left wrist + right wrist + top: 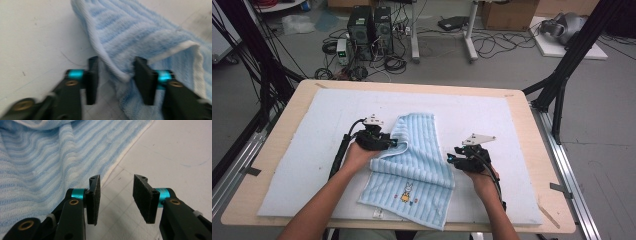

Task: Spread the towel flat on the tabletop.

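A light blue striped towel point(414, 162) lay partly folded on the white padded mat point(292, 150) covering the tabletop point(272, 145), near the person's edge. One layer was doubled over at a slant, so the towel tapered toward the far side, and a small cartoon print point(406, 194) faced up on the near portion.

The left tongs point(393, 143) were at the towel's left folded edge. In the left gripper view their jaws stood moderately apart with the folded hem point(120, 73) between them; the far jaw appeared against the cloth, the near one was clear of it, so no grip was established. This placement was judged to suit taking up that edge for a further fold.

The right tongs point(451, 159) sat low at the towel's right border. In the right gripper view the jaws were parted and empty over bare mat, the white-trimmed edge point(117, 163) just beside one jaw. That position was judged a staging point for the matching side, so both edges could be lifted together.
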### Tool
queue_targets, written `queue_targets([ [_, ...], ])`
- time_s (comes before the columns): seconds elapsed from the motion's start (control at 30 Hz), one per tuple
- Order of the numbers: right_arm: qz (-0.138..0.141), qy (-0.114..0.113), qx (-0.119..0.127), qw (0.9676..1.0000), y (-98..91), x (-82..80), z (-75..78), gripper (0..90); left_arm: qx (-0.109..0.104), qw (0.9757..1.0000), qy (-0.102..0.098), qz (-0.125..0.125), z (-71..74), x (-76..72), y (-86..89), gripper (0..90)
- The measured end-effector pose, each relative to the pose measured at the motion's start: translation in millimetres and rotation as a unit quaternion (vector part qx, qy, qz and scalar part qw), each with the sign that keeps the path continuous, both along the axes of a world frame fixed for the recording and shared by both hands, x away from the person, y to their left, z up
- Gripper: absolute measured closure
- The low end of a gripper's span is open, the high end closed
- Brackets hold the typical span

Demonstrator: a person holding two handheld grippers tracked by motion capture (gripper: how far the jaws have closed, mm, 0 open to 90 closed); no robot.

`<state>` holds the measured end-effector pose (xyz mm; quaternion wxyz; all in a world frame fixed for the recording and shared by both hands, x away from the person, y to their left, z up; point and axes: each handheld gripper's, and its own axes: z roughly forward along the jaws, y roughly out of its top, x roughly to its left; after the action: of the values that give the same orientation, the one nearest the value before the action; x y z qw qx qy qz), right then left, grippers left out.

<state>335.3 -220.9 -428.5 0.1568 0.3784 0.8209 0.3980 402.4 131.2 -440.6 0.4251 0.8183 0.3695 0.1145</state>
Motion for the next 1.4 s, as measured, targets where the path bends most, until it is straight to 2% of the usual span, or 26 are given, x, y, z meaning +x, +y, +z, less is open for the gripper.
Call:
queue_targets([
  [0.03, 0.001, 0.000, 0.000, 1.0000, 0.3, 0.2, -0.3, 56.7, -0.002, 0.9999, -0.010, 0.003, 1.3, -0.1, 0.8, 75.0],
  [0.13, 0.000, 0.002, -0.003, 1.0000, 0.6, 0.1, -0.7, 55.8, -0.012, 0.9993, -0.027, 0.021, 6.7, 0.4, 6.6, 77.7],
  [0.2, -0.001, 0.002, -0.001, 1.0000, 0.7, -0.3, -0.3, 55.8, -0.015, 0.9991, -0.029, 0.028, 8.4, 1.6, 12.5, 78.7],
  [0.37, 0.000, 0.001, -0.004, 1.0000, 3.6, 0.0, -1.0, 55.2, -0.030, 0.9966, -0.025, 0.073, 7.9, 11.4, 36.7, 81.4],
  [0.43, 0.000, 0.001, -0.005, 1.0000, 4.9, 0.8, -1.8, 55.1, -0.029, 0.9953, -0.012, 0.091, 5.7, 18.4, 45.3, 81.9],
  [0.57, 0.000, 0.003, -0.004, 1.0000, 7.8, 2.8, -2.3, 55.1, -0.014, 0.9911, -0.004, 0.132, 4.9, 33.1, 60.3, 82.0],
  [0.6, 0.001, 0.002, -0.003, 1.0000, 8.4, 3.7, -2.2, 55.1, -0.008, 0.9895, -0.007, 0.144, 5.5, 38.4, 64.5, 82.0],
  [0.73, 0.002, 0.002, -0.004, 1.0000, 12.7, 9.2, -2.8, 55.1, 0.001, 0.9874, -0.008, 0.158, 5.8, 54.0, 72.9, 81.4],
  [0.77, 0.002, 0.000, -0.006, 1.0000, 13.7, 10.7, -3.1, 55.1, 0.000, 0.9862, -0.012, 0.165, 4.9, 55.9, 74.1, 78.5],
  [0.8, 0.002, 0.000, -0.005, 1.0000, 15.4, 12.9, -3.5, 55.1, -0.006, 0.9842, -0.012, 0.176, 4.2, 56.7, 75.4, 71.7],
  [0.83, 0.001, 0.002, -0.005, 1.0000, 17.3, 15.4, -3.7, 55.1, -0.012, 0.9835, -0.009, 0.180, 3.5, 57.1, 76.5, 66.2],
  [0.9, 0.001, 0.000, -0.009, 1.0000, 21.0, 21.7, -3.1, 55.4, -0.014, 0.9841, -0.001, 0.177, 2.0, 57.0, 77.1, 59.1],
  [0.97, -0.003, -0.001, -0.003, 1.0000, 24.1, 30.3, -2.3, 55.4, -0.020, 0.9833, 0.008, 0.180, 2.2, 56.3, 78.0, 48.7],
  [1.03, -0.008, -0.004, -0.001, 1.0000, 27.2, 40.3, -0.8, 55.4, -0.019, 0.9831, 0.012, 0.182, 4.1, 54.9, 80.8, 43.0],
  [1.1, -0.015, -0.004, 0.006, 0.9999, 31.1, 51.4, 1.2, 55.1, -0.017, 0.9829, 0.013, 0.183, 7.1, 52.8, 84.8, 41.3],
  [1.17, -0.015, -0.008, -0.001, 0.9999, 38.6, 63.7, 2.4, 54.8, -0.014, 0.9830, 0.012, 0.182, 9.7, 50.5, 88.8, 40.2],
  [1.23, -0.014, -0.002, -0.010, 0.9999, 49.8, 76.1, 1.2, 53.8, -0.011, 0.9832, 0.014, 0.182, 11.2, 48.4, 92.5, 39.8],
  [1.33, -0.008, 0.007, -0.029, 0.9995, 69.1, 93.7, -4.5, 52.6, -0.014, 0.9823, 0.007, 0.187, 8.9, 43.5, 96.3, 40.1],
  [1.4, -0.010, 0.007, -0.043, 0.9990, 80.9, 104.3, -8.2, 53.6, -0.011, 0.9829, 0.011, 0.183, 4.5, 41.0, 97.8, 40.2],
])
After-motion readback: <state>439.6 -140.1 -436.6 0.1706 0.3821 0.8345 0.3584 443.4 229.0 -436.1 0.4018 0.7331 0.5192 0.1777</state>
